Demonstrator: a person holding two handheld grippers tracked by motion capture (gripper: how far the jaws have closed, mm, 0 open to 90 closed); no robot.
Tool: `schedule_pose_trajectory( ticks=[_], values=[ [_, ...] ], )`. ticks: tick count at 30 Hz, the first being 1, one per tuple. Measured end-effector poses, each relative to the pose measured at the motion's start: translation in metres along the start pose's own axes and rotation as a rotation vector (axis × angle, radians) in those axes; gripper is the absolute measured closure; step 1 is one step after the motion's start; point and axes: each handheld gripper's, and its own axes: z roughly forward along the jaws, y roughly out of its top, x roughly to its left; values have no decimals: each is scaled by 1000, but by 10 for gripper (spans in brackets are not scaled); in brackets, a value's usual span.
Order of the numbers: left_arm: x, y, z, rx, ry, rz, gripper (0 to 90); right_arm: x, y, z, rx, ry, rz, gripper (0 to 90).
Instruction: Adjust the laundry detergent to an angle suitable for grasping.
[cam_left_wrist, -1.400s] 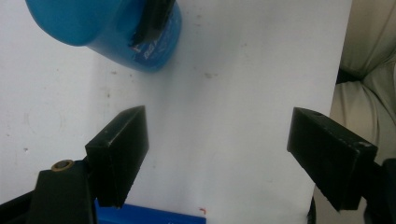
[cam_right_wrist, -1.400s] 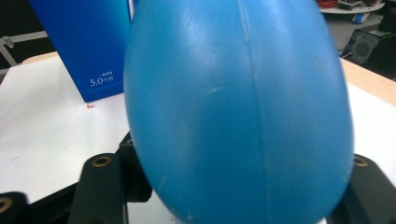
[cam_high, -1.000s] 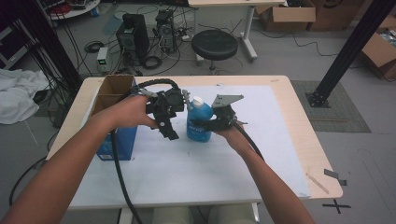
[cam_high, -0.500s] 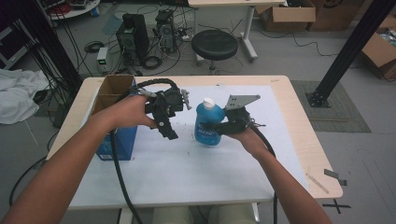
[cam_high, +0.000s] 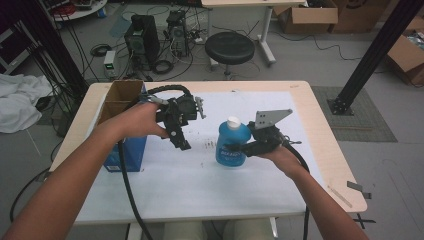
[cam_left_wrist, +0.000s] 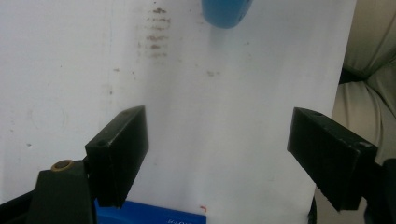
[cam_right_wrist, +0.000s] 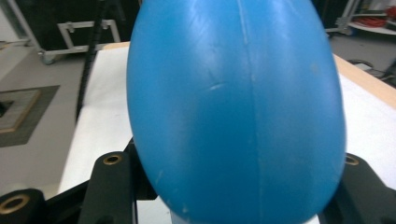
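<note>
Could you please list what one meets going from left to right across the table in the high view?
Cardboard box → left gripper → blue bottle → right gripper.

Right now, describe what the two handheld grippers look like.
Both are black. The left gripper trails a thick black cable down past the table's near edge; in its own view the fingers are blocky, flat-faced black pads, with a brass-coloured fastener on the left mount. The right gripper carries a grey three-cornered plate with small holes on top. Both forearms are bare, no sleeves.
</note>
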Motion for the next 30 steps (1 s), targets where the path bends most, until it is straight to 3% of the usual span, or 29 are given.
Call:
schedule_pose_trajectory(
  ticks=[19, 30],
  values=[
    [1, 2, 3, 6, -5, -2, 212, 12, -7, 12, 5, 145, -61, 430],
    [2, 1, 4, 7, -5, -2, 212, 13, -16, 27, 18, 186, -52, 430]
  ],
)
